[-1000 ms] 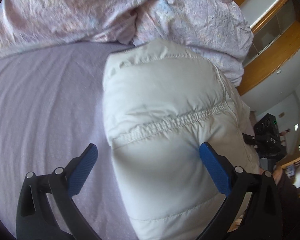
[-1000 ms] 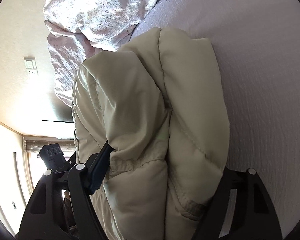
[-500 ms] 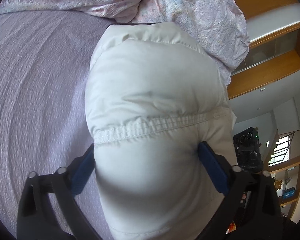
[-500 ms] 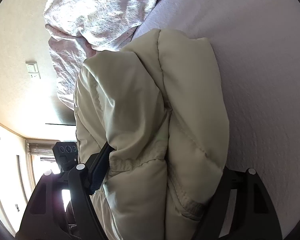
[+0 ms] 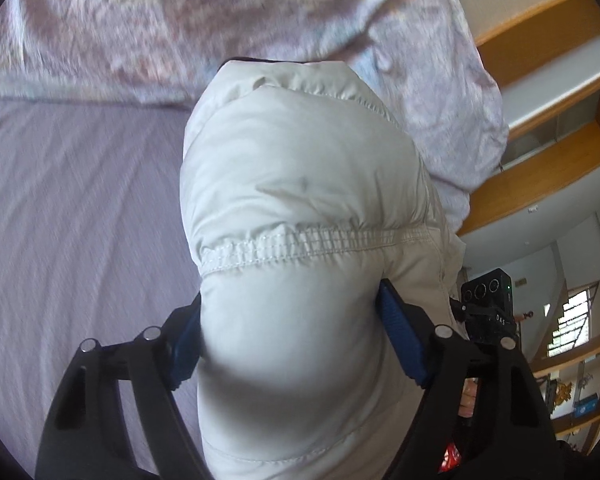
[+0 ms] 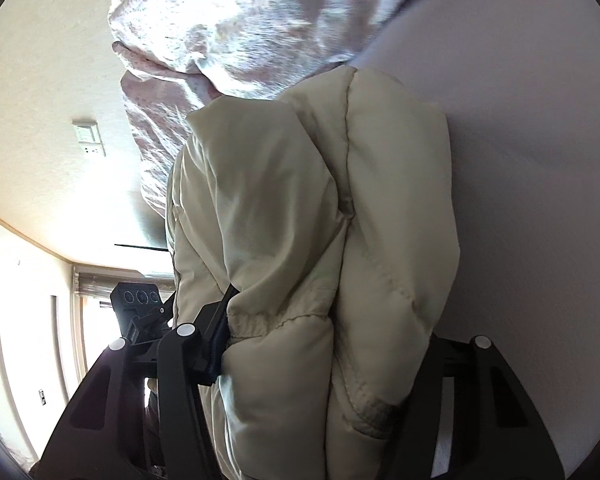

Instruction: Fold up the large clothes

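While both grippers clamped on puffy jacket [image 5: 300, 184]: elastic seam [image 5: 300, 240] L view only; wall switch [image 6: 87, 139] R.

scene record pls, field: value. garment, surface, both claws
garment: cream puffer jacket, bundled, stitched elastic seam across it
surface: lilac bed sheet
behind: crumpled floral duvet
left claw: jaws have just been closing, blue pads pressing the jacket's sides
right claw: jaws have just been closing, jacket bunched between them, gripped
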